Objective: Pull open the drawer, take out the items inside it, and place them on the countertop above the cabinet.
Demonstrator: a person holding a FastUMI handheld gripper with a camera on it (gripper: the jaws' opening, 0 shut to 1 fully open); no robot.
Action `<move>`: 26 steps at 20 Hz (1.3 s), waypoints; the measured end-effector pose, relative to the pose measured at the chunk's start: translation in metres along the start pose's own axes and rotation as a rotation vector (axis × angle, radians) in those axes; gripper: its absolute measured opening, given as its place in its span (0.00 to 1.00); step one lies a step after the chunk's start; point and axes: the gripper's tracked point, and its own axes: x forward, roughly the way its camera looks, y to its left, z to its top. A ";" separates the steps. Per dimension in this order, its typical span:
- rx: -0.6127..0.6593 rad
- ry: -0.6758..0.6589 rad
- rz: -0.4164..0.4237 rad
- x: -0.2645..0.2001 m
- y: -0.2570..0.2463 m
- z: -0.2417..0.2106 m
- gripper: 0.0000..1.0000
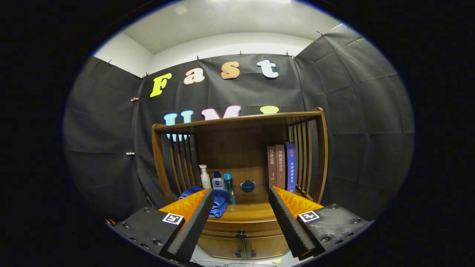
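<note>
Fingers first, right up close: gripper [241, 202] spread wide apart, nothing clamped, nothing touching either pad. Framed between those two fingers and a bit below their tips, the drawer [241, 226] with one small dark knob [241, 234] sitting pretty much dead centre of the gap. So really the whole thing hinges on that: knob lies straight ahead and down from the fingertips, well apart for now, no sideways hunting needed by the look of it, just forward and lower. Drawer front runs long side to side, curved a little, shut as far as can be told, so contents hidden and no count possible there. Under it, two cabinet doors [243, 247] with two little pulls side by side at the seam, easy to mix up with the drawer knob, worth watching. Only one hand-held gripper on the job, so no question about which one is nearer. Countertop [252, 211] just above the drawer, and already a bit busy: one blue towel [219, 202] bunched just beyond the left finger, three bottles [217, 180] standing in a row behind it, one small blue lidded bowl [247, 185] mid-shelf, three books [282, 167] upright against the right-hand slats. Free wood looks to be mid-counter toward the right finger, probably the landing spot later. Guessing task barely started, drawer pull not yet done.
</note>
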 end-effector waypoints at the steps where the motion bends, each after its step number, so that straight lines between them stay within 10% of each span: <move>1: -0.002 0.004 -0.002 0.000 0.000 -0.002 0.96; 26: 0.013 0.385 -0.058 0.087 -0.006 -0.257 0.97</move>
